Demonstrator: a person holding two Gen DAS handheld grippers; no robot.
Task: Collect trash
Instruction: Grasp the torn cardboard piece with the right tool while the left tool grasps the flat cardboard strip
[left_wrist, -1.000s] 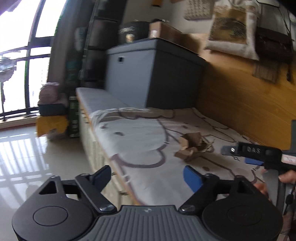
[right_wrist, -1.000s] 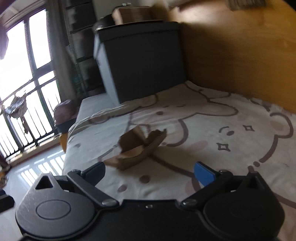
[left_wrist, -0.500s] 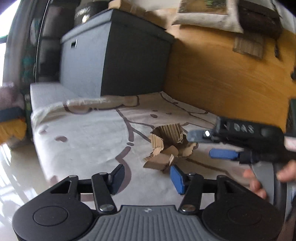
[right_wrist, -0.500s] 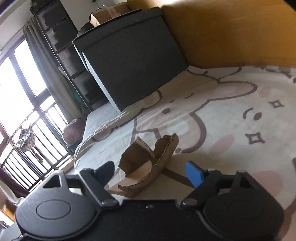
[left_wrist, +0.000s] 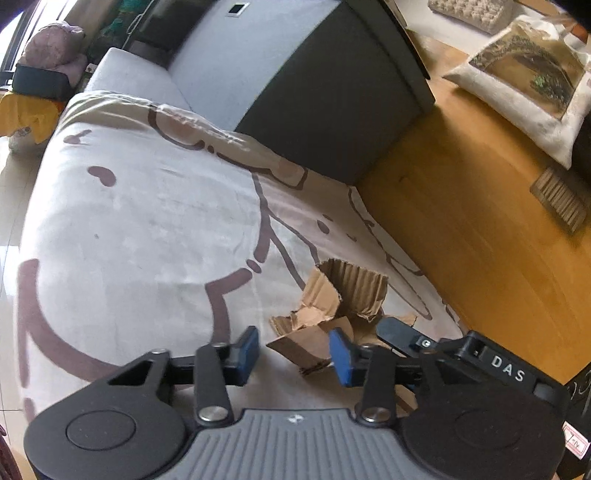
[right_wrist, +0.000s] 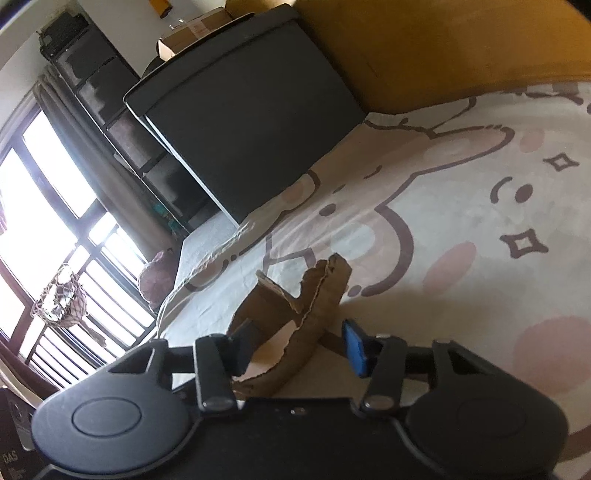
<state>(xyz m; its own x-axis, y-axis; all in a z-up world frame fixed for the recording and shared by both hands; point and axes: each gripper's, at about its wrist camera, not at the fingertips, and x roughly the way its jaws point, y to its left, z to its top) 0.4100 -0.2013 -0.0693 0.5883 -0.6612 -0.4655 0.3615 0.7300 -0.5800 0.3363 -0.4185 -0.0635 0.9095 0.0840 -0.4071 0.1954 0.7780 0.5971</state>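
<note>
Now I am holding two grippers over a torn cardboard piece (left_wrist: 334, 317) lying on a cartoon-print blanket (left_wrist: 147, 229) spread across a cushioned bench. My left gripper (left_wrist: 293, 354) has just been closing its jaws; they are standing apart around the near flap without pressing it. My right gripper (right_wrist: 299, 345) has been closing too, straddling the ragged edge, still open. I am judging the cardboard light, stiff yet crushable, best pinched across a flat corrugated wall rather than the frayed rim.
</note>
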